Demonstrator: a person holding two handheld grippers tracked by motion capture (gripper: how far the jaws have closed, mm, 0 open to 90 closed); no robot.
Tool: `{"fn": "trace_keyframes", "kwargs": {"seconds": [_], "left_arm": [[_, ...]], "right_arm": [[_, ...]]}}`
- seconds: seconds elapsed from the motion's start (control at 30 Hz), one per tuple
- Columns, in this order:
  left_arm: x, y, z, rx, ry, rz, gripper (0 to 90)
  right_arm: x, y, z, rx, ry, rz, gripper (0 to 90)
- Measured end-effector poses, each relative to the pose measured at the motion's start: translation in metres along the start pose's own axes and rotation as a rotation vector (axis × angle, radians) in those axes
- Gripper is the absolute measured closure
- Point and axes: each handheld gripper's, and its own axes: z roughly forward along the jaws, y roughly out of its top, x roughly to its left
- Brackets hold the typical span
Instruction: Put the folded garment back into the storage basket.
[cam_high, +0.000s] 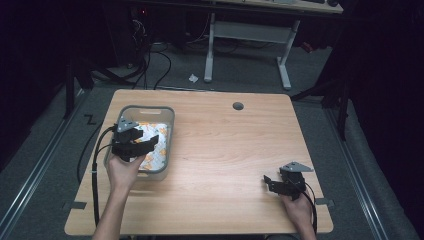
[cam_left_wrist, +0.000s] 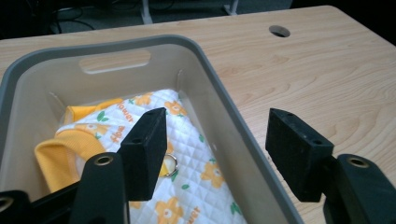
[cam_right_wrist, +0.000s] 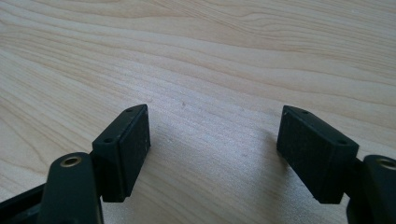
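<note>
- My left gripper (cam_left_wrist: 215, 154) hangs open and empty, straddling the bin's (cam_left_wrist: 224, 100) right wall; cloth (cam_left_wrist: 196, 182) just below-left.
- Right gripper (cam_right_wrist: 212, 154) open, far right on the tabletop (cam_high: 225, 150).

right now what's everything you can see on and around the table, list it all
bin: 1, grey plastic, near the table's left edge, cut-out handle in its far wall
quilted cloth: 1, white with orange flowers and yellow trim, lying inside the bin
metal ring: 1, silver, on the cloth
table: 1, light wood, cable hole near its far edge
desk frame: 1, white legs, on the floor beyond the table
cables: several, black, on the grey floor at far left
left hand-held gripper: 1, black, open above the bin, nothing between its jaws
right hand-held gripper: 1, black, open, low over bare table at near right
</note>
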Motion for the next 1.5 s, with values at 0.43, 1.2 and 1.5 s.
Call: {"fn": "trace_keyframes", "kwargs": {"seconds": [0.43, 1.2, 1.5], "left_arm": [[-0.018, 0.002, -0.006, -0.019, -0.035, 0.035, 37.9], [-0.044, 0.001, -0.01, -0.033, -0.109, 0.06, 36.5], [-0.055, 0.001, -0.007, -0.032, -0.132, 0.068, 36.1]], "right_arm": [[0.0, 0.0, 0.0, 0.0, 0.0, 0.0, 26.1], [0.0, 0.0, 0.0, 0.001, 0.001, 0.002, 26.1], [0.0, 0.0, 0.0, 0.0, 0.0, 0.002, 26.1]]}}
